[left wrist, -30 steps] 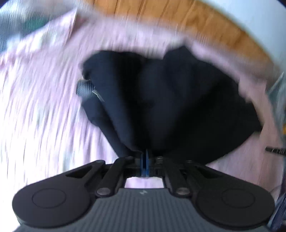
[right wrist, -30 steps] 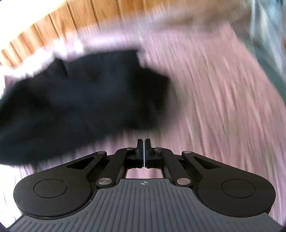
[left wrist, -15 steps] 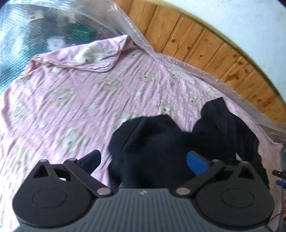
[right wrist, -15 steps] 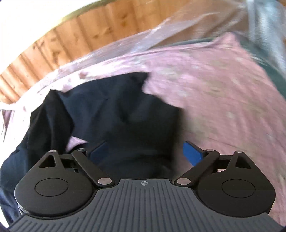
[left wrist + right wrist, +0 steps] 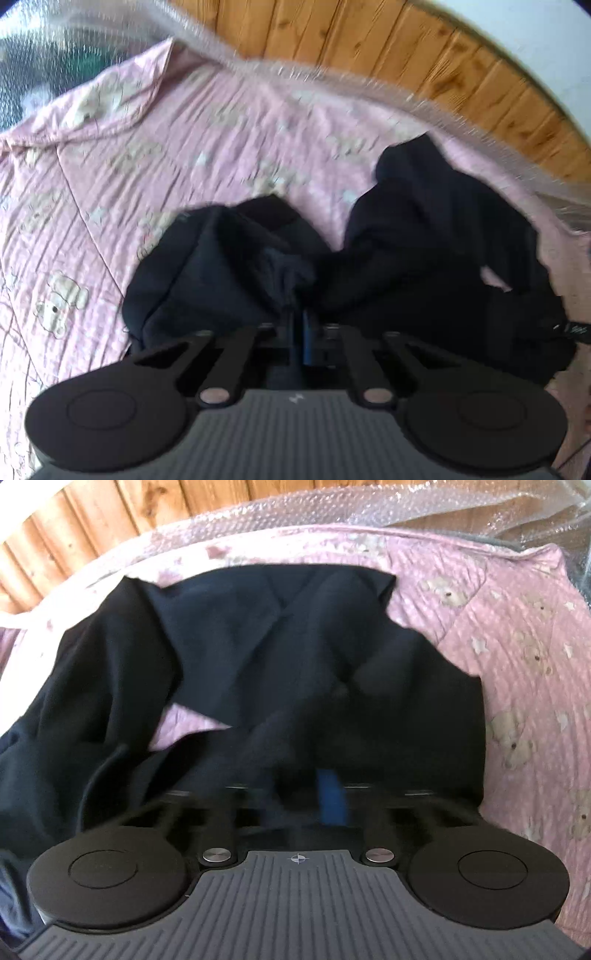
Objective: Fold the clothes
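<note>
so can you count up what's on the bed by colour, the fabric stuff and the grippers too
Black or dark navy garment: 1
Pink quilt with a bear print: 1
Clear bubble wrap sheet along the bed edge: 1
Black hand-held gripper: 2, the left and the right, each shut on the dark garment
Total: 5

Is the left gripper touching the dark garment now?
Touching. In the left wrist view, the left gripper has its jaws shut on a bunched fold of the dark garment.

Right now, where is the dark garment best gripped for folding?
At a bunched edge fold, from above: the dark garment lies crumpled on the pink quilt, so only raised folds offer purchase. Both tongs, left and right, already pinch such folds.
</note>
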`<state>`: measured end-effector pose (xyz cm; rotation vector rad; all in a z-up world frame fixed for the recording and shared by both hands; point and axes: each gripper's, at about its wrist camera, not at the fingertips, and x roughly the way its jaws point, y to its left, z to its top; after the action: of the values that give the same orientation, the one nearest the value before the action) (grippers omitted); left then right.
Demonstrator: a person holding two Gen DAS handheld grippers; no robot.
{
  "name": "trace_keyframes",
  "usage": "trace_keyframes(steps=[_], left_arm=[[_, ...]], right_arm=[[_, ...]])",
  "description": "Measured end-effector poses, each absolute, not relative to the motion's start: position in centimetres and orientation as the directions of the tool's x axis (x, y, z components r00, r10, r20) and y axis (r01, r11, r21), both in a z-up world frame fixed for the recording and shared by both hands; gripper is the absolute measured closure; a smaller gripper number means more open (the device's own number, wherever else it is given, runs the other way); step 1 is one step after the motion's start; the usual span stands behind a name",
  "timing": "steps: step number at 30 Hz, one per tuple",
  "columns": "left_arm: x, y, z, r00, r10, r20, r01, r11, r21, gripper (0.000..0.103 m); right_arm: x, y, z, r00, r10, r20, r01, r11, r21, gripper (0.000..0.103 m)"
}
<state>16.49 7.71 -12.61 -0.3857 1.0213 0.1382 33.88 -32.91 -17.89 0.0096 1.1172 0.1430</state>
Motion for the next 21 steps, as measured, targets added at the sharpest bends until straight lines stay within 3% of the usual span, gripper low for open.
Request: trace_keyframes(steps=[8,19,21], left_arm=[[7.7,7.0,-7.2,0.607,-0.120,-0.785,-0.132,0.959,-0.249,0.099],[-1.9,6.2,-14.3,0.453,-0.200,-0.869,-0.062,0.965,-0.254,0.102],[-2.1,7.1,-13.8,0.465,-0.187,-0.865,-0.081,0.964,-0.253,0.097]], right_arm=[[27.6,-33.8,-14.4,0.481,0.111,-0.870,-0.079,0.993,0.082,0.103],[20.2,-34.9,-15.0,0.444,0.062,-0.894,-0.025,0.998,0.057,0.103],[19.0,-35.4,-15.8,0.414,0.052,-0.909,-0.012,0.999,0.052,0.103]])
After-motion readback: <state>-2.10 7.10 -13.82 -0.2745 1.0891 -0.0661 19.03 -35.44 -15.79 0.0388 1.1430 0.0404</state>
